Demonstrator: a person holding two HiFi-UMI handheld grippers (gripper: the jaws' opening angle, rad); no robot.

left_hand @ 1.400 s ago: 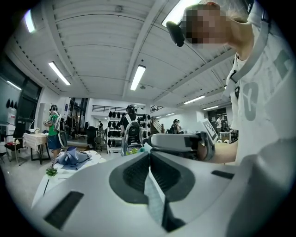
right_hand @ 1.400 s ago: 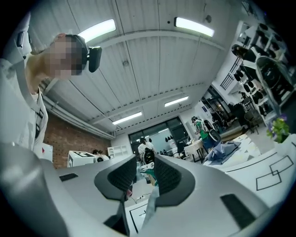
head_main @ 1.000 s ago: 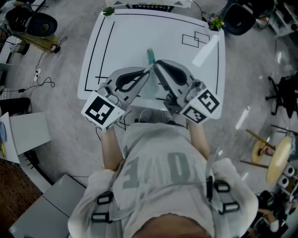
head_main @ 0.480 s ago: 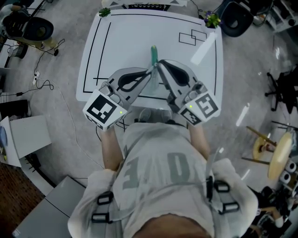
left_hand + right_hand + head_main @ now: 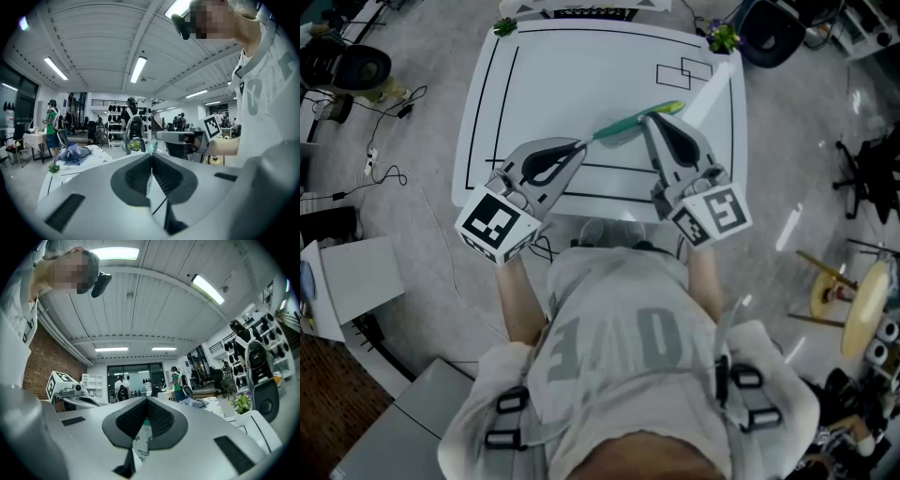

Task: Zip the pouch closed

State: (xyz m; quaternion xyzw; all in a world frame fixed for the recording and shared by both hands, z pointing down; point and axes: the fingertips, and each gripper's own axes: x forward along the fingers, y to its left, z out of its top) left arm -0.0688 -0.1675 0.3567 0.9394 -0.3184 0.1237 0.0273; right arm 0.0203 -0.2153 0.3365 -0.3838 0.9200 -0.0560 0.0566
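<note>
Above the middle of the white rectangular desk (image 5: 544, 84), I hold the clear plastic pouch (image 5: 628, 124) with a green zip edge stretched taut, my left claw (image 5: 581, 143) clamped on its end as anchor, my right claw (image 5: 649, 119) pinched on the zip edge toward the far right corner, likely to draw it along.

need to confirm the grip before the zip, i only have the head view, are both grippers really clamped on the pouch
Observer: In the left gripper view the left gripper is shut on a thin edge of the pouch, and a teal strip shows just past its tips.
Operator: and the right one
Observer: In the right gripper view the right gripper is shut on the pouch too. Translucent printed material hangs down between and below its jaws.
</note>
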